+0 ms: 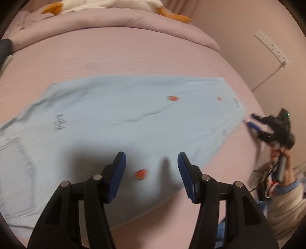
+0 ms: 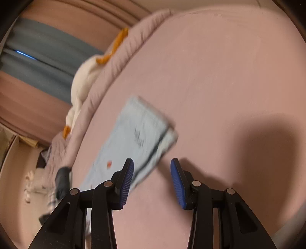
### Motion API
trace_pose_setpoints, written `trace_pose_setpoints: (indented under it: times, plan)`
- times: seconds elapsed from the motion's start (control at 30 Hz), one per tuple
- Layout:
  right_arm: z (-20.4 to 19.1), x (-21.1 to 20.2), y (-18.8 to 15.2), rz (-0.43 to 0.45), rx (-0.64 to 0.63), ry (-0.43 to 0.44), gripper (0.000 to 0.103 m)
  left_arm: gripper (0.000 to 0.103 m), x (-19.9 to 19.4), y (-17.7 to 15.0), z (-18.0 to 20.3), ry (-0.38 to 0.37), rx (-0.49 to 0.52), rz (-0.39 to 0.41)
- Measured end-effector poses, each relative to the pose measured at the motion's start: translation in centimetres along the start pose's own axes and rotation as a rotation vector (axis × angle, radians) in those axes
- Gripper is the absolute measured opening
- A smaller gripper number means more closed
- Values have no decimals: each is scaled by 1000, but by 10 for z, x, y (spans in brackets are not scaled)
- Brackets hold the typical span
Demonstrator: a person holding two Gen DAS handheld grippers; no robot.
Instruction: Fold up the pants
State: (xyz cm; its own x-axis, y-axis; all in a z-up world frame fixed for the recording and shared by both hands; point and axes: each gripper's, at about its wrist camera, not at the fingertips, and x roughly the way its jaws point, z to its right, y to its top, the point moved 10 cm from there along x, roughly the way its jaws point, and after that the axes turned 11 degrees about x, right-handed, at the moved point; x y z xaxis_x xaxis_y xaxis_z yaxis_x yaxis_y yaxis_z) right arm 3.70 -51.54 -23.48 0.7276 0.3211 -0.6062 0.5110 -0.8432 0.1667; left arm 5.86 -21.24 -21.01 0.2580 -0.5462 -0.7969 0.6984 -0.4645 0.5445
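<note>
1. A pair of light blue cotton pants [image 1: 122, 118] with small red embroidered motifs lies flat on a bed covered by a dusty pink sheet [image 1: 133, 57], its long side running across the left wrist view.
2. Dark printed lettering shows on the cloth near its left part and again near its right end; both are too blurred to read.
3. The left claw [image 1: 152, 172], black with ribbed blue pads [image 1: 119, 178], hangs just above the near edge of the pants with its jaws spread wide and nothing between them; one red motif shows in the gap.
4. The right claw [image 2: 152, 182] is likewise spread wide and empty, over the pink sheet just beside the end of the pants [image 2: 137, 141], where the folded layers show as a stacked edge.
5. In the left wrist view the right claw [image 1: 254, 124] appears at the far right, just off the right end of the pants, held by a person's hand [image 1: 279, 153] with a pale sleeve [image 1: 286, 199] below it.
6. A rolled pink duvet [image 1: 114, 21] lies along the far side of the bed, and a white plush toy with orange parts [image 1: 80, 5] rests on top of it.
7. A white power strip [image 1: 271, 47] hangs on the pink wall at the right, with its cord trailing down.
8. Both views are smeared by motion, so fine detail on the cloth cannot be made out.
</note>
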Motion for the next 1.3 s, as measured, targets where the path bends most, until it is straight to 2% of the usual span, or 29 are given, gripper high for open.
trace_pose_setpoints:
  times: [0.07,0.2,0.23,0.27,0.3,0.33,0.43,0.53,0.57,0.63,0.7,0.83,0.9,1.0,1.03,1.2,1.3]
  plan:
    - [3,15,-2,-17,33,6,41,56,7,6,9,-11,9,-2]
    - [-11,33,31,48,124,93,41,56,22,8,9,-32,-45,-28]
    - [-13,38,36,63,138,88,41,56,23,7,8,-33,-53,-31]
    - [-14,40,41,71,150,76,35,55,24,6,7,-28,-56,-35]
    - [-15,38,45,90,146,59,18,55,25,5,7,-23,-54,-40]
    - [-17,33,47,107,127,44,11,55,24,5,8,-21,-50,-42]
    - [-19,16,49,154,99,74,8,55,24,1,7,-15,-42,-53]
    - [6,29,45,124,127,4,8,56,25,-2,4,-8,-29,-60]
    - [14,39,44,112,139,-18,1,56,25,-2,3,-3,-21,-61]
    - [7,39,45,129,129,-27,1,56,22,-3,2,-3,-22,-62]
    - [-14,31,45,158,23,-65,5,57,19,-1,1,-17,-52,-59]
    - [-84,5,27,221,-262,-39,5,63,7,9,2,-91,-136,-6]
    - [-113,3,11,228,-374,-25,5,66,-2,16,8,-167,-182,31]
    - [-153,9,-22,214,-539,-16,5,79,-14,30,18,-301,-272,83]
    - [-163,13,-36,205,-594,-16,5,80,-16,32,19,-329,-290,92]
    - [-194,37,-92,158,-794,-19,5,80,-22,44,25,-414,-344,126]
    - [-199,50,-123,129,-887,-18,5,87,-18,50,26,-463,-402,139]
